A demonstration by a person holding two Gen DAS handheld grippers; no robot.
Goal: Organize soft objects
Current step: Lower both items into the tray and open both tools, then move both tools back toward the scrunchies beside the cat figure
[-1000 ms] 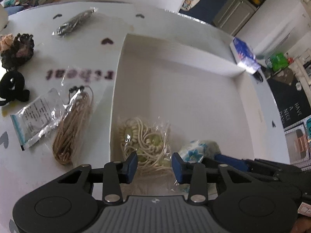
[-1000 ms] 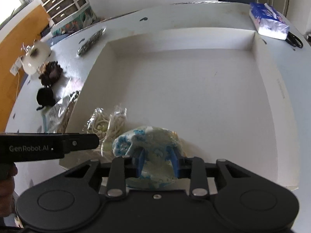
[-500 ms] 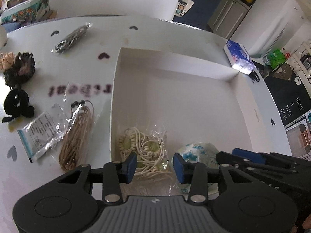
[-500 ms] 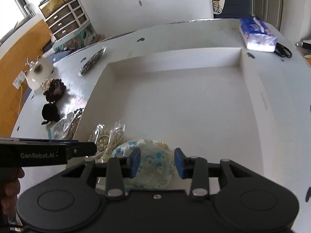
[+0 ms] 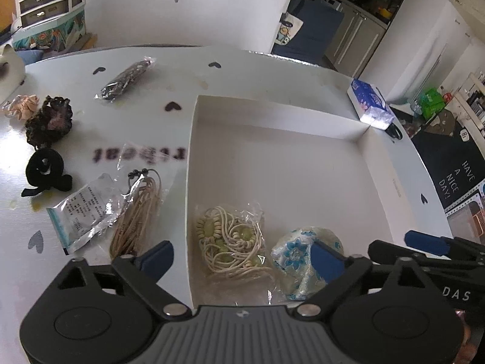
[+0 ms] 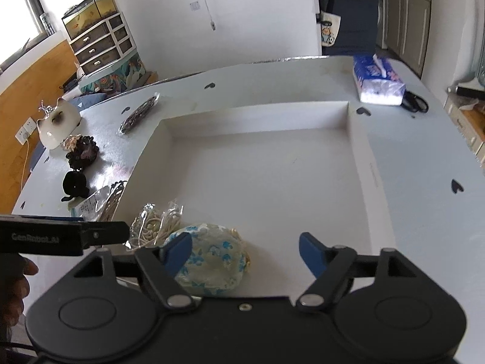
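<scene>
A white open box (image 5: 303,121) (image 6: 357,157) lies on the table. In its near corner lie a bagged cream bead-and-cord bundle (image 5: 230,236) (image 6: 154,227) and a blue-flowered fabric pouch (image 5: 303,251) (image 6: 212,261). My left gripper (image 5: 242,257) is open, raised above the box's near left edge. My right gripper (image 6: 245,248) is open and empty, just above and right of the pouch. On the table left of the box lie a tan cord bundle (image 5: 136,215), a foil sachet (image 5: 85,209), a black scrunchie (image 5: 45,170), a dark scrunchie (image 5: 48,121) and a pink scrunchie (image 5: 22,106).
A dark bagged item (image 5: 124,79) lies at the far left of the table. A blue tissue pack (image 6: 379,79) and black scissors (image 6: 415,101) sit beyond the box's far right corner. A white cat figure (image 6: 57,121) stands at the table's left edge.
My right gripper has let go of the flowered pouch in the box, opened wide and lifted back. My left gripper has opened wide and risen too.
</scene>
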